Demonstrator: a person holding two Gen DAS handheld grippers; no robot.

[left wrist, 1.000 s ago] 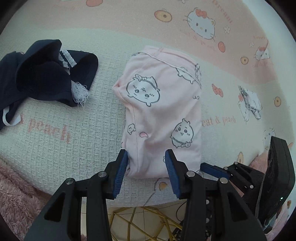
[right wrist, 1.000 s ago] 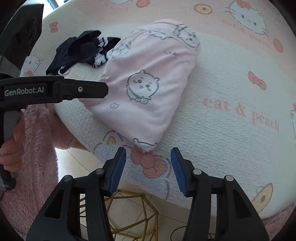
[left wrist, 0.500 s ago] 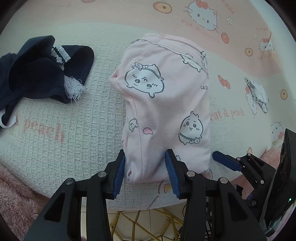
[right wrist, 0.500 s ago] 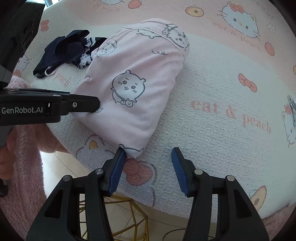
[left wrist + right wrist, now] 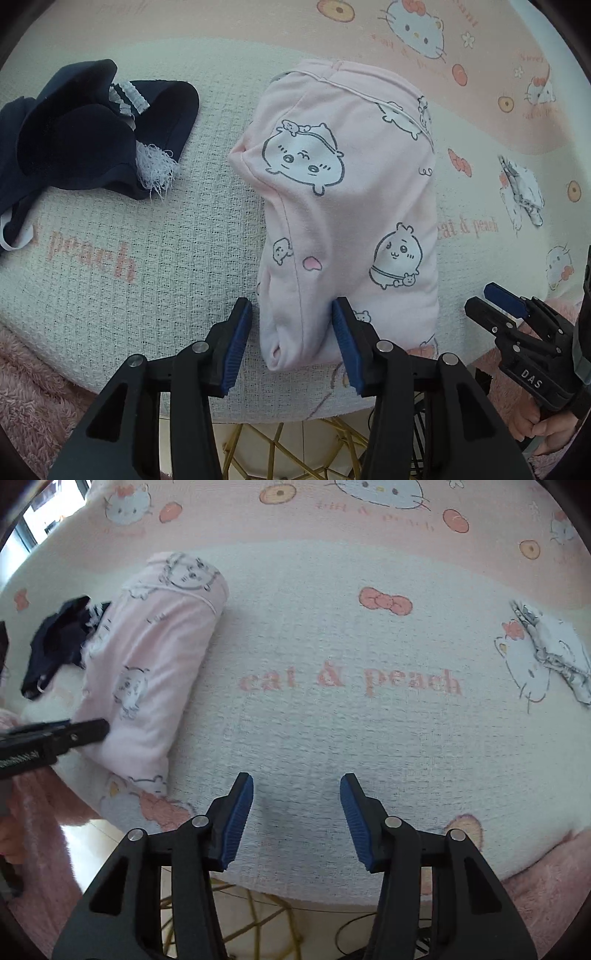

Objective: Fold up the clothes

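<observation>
The folded pink garment [image 5: 347,206] runs lengthwise away from the wide-open, empty left gripper [image 5: 291,343] straddling its near end; the right gripper [image 5: 295,819], equally open and empty, sits off beside it.

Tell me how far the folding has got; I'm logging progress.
Done: the pink garment lies folded in a compact bundle. In hand: the left tool is open around its near end, not gripping; the right tool is open over bare towel. Left: the dark garment, crumpled.

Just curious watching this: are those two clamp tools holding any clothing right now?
Nothing is held. The left gripper straddles the folded pink cartoon-print garment's near end, jaws open. The right gripper hangs open over bare blanket.
</observation>
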